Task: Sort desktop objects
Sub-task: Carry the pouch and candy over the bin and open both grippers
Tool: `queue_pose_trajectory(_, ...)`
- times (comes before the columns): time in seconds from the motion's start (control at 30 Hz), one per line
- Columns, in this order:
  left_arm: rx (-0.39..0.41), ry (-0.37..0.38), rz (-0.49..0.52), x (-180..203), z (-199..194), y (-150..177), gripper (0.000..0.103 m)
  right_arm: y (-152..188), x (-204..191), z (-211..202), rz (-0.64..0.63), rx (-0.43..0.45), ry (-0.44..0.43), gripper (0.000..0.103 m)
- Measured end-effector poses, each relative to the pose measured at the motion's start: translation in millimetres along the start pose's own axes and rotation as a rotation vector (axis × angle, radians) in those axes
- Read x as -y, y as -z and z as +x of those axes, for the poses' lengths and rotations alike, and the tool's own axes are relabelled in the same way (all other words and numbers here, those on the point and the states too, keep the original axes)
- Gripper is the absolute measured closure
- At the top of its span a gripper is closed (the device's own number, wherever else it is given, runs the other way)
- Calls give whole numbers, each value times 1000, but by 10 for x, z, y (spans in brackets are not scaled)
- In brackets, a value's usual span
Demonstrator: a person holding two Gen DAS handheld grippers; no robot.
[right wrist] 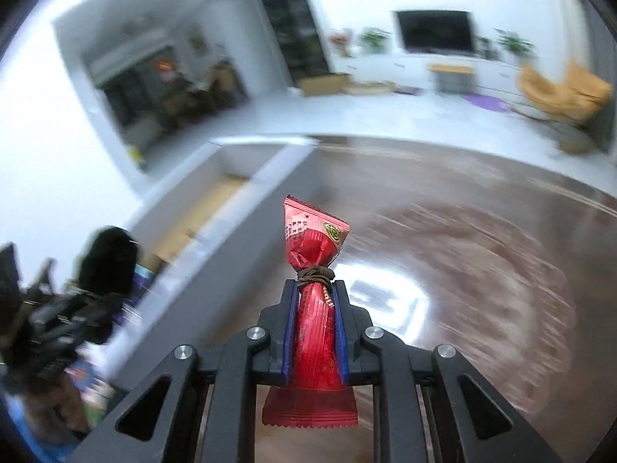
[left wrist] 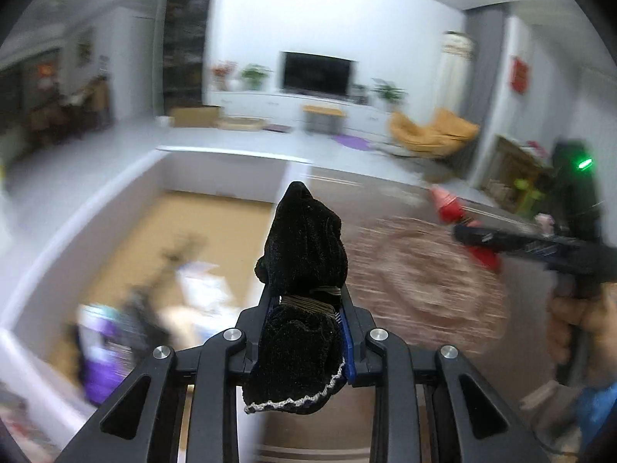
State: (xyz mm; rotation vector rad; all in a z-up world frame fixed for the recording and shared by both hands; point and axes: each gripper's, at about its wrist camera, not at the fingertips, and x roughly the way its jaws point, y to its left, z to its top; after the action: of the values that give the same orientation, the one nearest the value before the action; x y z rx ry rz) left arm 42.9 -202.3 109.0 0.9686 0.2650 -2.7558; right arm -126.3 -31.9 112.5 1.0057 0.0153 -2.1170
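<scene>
Black sock [left wrist: 302, 254] was pinched in left claw [left wrist: 308, 301], red snack packet [right wrist: 314, 308] clamped in right claw [right wrist: 314, 305], both off the brown table [right wrist: 482, 231], prob. for dropping into white bin [left wrist: 115, 193] beside it. Bin contents [left wrist: 127, 324] too blurred to ID; packet's rear end hidden behind claw frame.
</scene>
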Motion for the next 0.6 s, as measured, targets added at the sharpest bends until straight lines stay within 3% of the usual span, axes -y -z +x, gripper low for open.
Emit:
queue_pose_trajectory(0.1, -53, -107, -72, -599, 110, -35, 75, -268, -675, 371, -26, -4, -142, 85)
queue_pose_trajectory(0.2, -124, -201, -134, -1112, 296, 55, 75, -360, -1304, 833, -86, -57, -215, 85)
queue_pose_trajectory(0.37, -180, -243, -219, -1482, 443, 234, 71, -213, -1903, 1615, -172, -171, -206, 84)
queue_pose_trajectory(0.43, -188, -246, -233, -1524, 482, 284, 64, -154, -1973, 1877, -173, -235, -203, 83)
queue_pose_trajectory(0.47, -187, -250, -232, -1528, 482, 302, 55, -129, -1989, 1974, -170, -254, -185, 83)
queue_pose_trajectory(0.5, -183, -253, -229, -1521, 476, 312, 48, -102, -1992, 2033, -167, -265, -170, 79)
queue_pose_trajectory(0.53, -169, -257, -224, -1495, 445, 313, 34, -85, -1984, 2051, -165, -270, -159, 74)
queue_pose_trajectory(0.6, -116, -278, -212, -1436, 354, 312, 20, -78, -1934, 2011, -169, -259, -142, 33)
